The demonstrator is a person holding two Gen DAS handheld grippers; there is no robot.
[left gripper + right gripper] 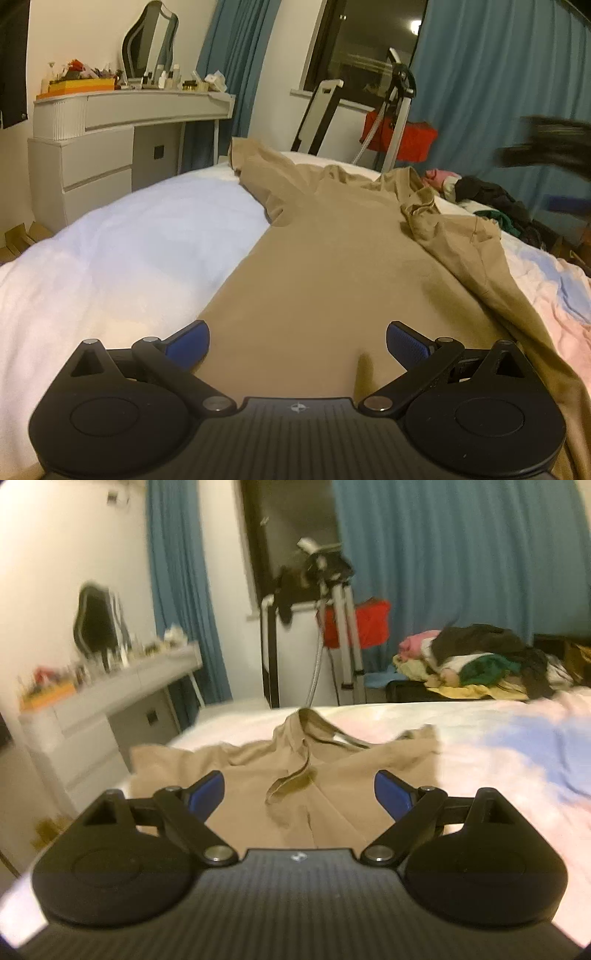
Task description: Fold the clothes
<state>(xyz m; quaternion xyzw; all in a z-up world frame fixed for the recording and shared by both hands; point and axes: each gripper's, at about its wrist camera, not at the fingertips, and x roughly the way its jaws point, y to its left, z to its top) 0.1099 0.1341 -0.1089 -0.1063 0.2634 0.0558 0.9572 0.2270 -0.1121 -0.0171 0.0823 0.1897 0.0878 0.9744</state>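
A tan shirt (pixel 332 266) lies spread on the white bed (pixel 122 243), its left sleeve stretched toward the far edge and its right side bunched in folds. My left gripper (pixel 297 343) hovers low over the shirt's lower part, open, with nothing between its blue pads. In the right wrist view the same tan shirt (pixel 258 775) shows its collar and open placket. My right gripper (pixel 299 794) is open above it and holds nothing. The right gripper appears as a dark blur (pixel 546 147) at the right edge of the left wrist view.
A pile of mixed clothes (pixel 480 661) sits at the bed's far right. A white dresser (pixel 110 140) with a mirror and bottles stands at the left. A tripod (pixel 340 627), a red bag (pixel 399 136) and blue curtains stand by the window behind the bed.
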